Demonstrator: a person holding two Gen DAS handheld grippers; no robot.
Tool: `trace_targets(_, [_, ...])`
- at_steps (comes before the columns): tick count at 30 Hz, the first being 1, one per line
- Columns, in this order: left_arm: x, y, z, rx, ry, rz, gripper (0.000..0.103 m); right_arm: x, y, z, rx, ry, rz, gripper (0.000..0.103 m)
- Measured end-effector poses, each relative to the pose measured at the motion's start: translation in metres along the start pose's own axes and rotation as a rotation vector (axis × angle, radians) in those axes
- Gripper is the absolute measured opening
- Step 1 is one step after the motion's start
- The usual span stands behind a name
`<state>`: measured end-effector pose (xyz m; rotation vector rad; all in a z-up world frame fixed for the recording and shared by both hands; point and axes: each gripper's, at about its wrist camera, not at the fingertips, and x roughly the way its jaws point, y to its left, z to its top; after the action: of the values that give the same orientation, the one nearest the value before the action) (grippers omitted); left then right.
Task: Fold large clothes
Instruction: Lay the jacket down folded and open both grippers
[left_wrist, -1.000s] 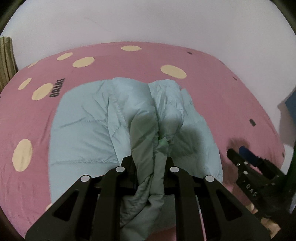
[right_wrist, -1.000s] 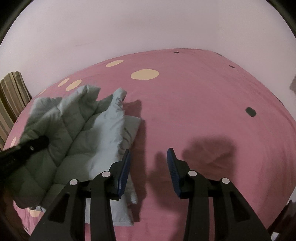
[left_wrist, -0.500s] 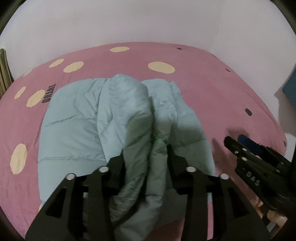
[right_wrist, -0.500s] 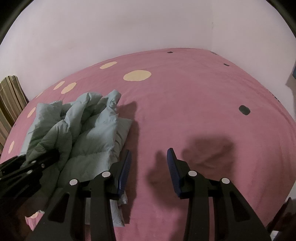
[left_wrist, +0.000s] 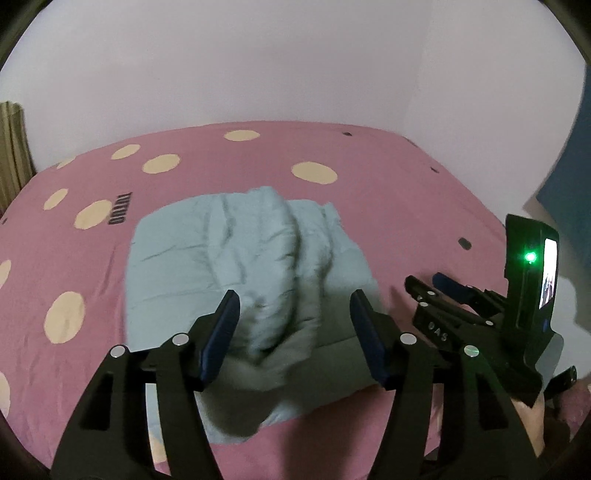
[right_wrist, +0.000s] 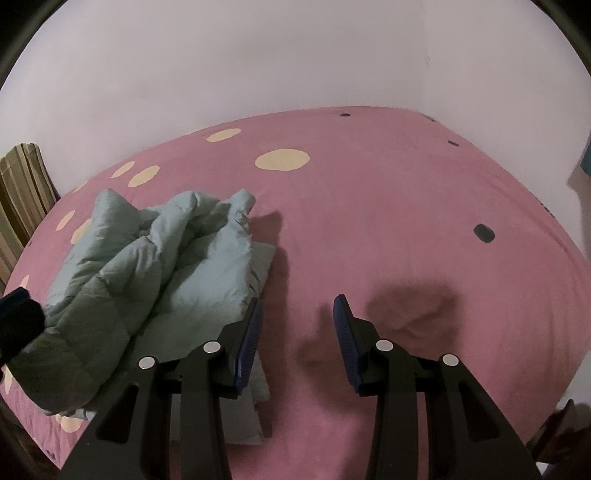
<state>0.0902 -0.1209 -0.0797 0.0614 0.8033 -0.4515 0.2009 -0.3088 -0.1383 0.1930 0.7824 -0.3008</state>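
Note:
A pale blue-green quilted garment (left_wrist: 229, 258) lies on the pink bed, with a raised bunched fold running down its middle. It also shows in the right wrist view (right_wrist: 155, 273), crumpled at the left. My left gripper (left_wrist: 293, 306) is open and empty, its jaws spread above the near end of the fold. My right gripper (right_wrist: 297, 314) is open and empty over bare sheet, just right of the garment's edge. It also shows in the left wrist view (left_wrist: 439, 288) at the right.
The pink sheet (right_wrist: 388, 206) has cream dots and small dark marks. White walls meet at a corner behind the bed. A striped curtain (right_wrist: 22, 192) hangs at the far left. The bed's near edge runs along the bottom of both views.
My left gripper opened and let go of the garment fold, which now rests on the bed. It has pulled back and up. My right gripper stayed open.

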Motion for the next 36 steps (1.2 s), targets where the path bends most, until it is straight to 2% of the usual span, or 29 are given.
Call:
trace_targets(12, [-0.038, 0.094, -0.007, -0.173, -0.045, 0.094, 0.062, -0.008, 0.031, 0.007, -0.059, -0.014, -0.001, 0.041])
trace_targets(23, [-0.016, 0.153, -0.018, -0.23, -0.01, 0.216, 0.062, -0.016, 0.06, 0.018, -0.114, -0.028, -0.002, 0.041])
trace_targets(32, [0.01, 0.187, -0.027, -0.289, 0.048, 0.219, 0.062, -0.025, 0.09, 0.039, -0.144, -0.053, 0.043, 0.041])
trace_targets(34, [0.012, 0.191, -0.028, -0.296, 0.053, 0.218, 0.062, -0.024, 0.103, 0.042, -0.158, -0.052, 0.063, 0.05])
trace_targets(36, [0.014, 0.196, -0.028, -0.302, 0.056, 0.221, 0.062, -0.021, 0.117, 0.043, -0.177, -0.051, 0.08, 0.053])
